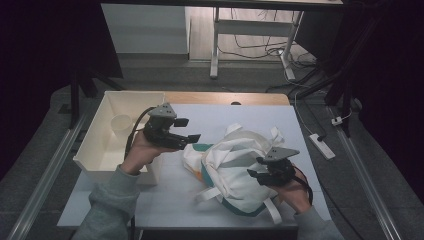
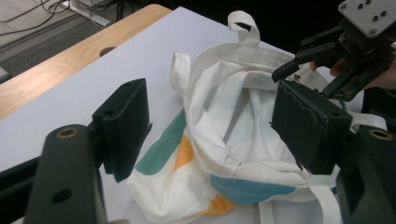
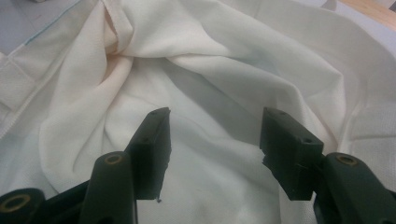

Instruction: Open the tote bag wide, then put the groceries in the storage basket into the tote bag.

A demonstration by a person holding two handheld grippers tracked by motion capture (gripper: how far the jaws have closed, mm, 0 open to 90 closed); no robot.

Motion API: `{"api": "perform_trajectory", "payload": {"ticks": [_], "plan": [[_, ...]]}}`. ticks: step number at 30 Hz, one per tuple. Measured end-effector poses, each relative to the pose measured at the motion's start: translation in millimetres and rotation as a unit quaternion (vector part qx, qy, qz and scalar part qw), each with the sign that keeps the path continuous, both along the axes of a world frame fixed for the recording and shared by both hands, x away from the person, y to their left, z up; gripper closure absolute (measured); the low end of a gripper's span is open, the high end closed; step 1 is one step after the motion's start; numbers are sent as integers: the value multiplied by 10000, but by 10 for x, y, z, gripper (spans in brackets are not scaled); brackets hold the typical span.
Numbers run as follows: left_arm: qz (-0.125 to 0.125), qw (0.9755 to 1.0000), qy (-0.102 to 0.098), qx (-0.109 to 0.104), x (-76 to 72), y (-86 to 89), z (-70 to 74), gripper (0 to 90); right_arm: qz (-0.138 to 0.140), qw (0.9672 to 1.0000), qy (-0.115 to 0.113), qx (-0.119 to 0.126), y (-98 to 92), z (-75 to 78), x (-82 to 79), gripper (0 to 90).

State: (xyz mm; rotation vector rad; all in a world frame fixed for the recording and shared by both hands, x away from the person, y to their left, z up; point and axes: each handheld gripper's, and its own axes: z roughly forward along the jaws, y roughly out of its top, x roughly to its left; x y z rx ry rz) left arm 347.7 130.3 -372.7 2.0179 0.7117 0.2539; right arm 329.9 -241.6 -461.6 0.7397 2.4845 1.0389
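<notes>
A dim room surrounds a white-topped desk (image 1: 165, 200) with a wooden strip along its far edge; cables and a power strip (image 1: 321, 145) lie on the grey floor beyond and to the right.

On the desk's right half lies a crumpled cream cloth bag (image 1: 235, 172) with teal and orange patches and several white straps, its mouth gaping upward. In the left gripper view the bag (image 2: 224, 140) shows its open inside, a strap loop standing up at the far rim.

The right gripper (image 1: 257, 167) sits at the bag's right side, pointing left over the cloth. In the right gripper view the right gripper (image 3: 215, 149) has its jaws standing apart, about half spread, with folds of the bag's cream fabric (image 3: 210, 70) close below and between them — whether the pads touch the cloth cannot be told, and nothing is pinched.

The left gripper (image 1: 187, 129) hovers just left of the bag, pointing right toward its rim. In its own view the left gripper (image 2: 210, 126) has its jaws wide apart, framing the bag's mouth without pressing on it — they hold nothing.

At the desk's left edge stands an open white box (image 1: 95, 145), with a small white cup (image 1: 121, 123) inside near its far end, well apart from the bag.
</notes>
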Motion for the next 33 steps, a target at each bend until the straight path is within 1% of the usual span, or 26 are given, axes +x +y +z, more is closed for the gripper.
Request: {"api": "perform_trajectory", "payload": {"ticks": [10, 18, 23, 26, 28, 33], "plan": [[196, 9998, 5, -18, -12, 148, 1, 276, -7, 10000, 6, -45, -1, -7, 2, 439], [431, 9990, -26, -85, -33, 332, 20, 273, 11, 10000, -12, -48, 13, -2, 4, 439], [639, 9979, -66, 14, -44, 454, 8, 271, -13, 10000, -19, -16, -3, 2, 3, 439], [783, 9969, -74, 91, -50, 526, -12, 269, -26, 10000, -14, 1, -10, 4, 2, 439], [857, 9963, -39, 91, -47, 572, -33, 269, -31, 10000, -16, 11, -10, 3, 2, 439], [1010, 9947, -5, 165, -48, 688, -81, 268, -30, 10000, 2, -3, 3, -8, -3, 438]]}}
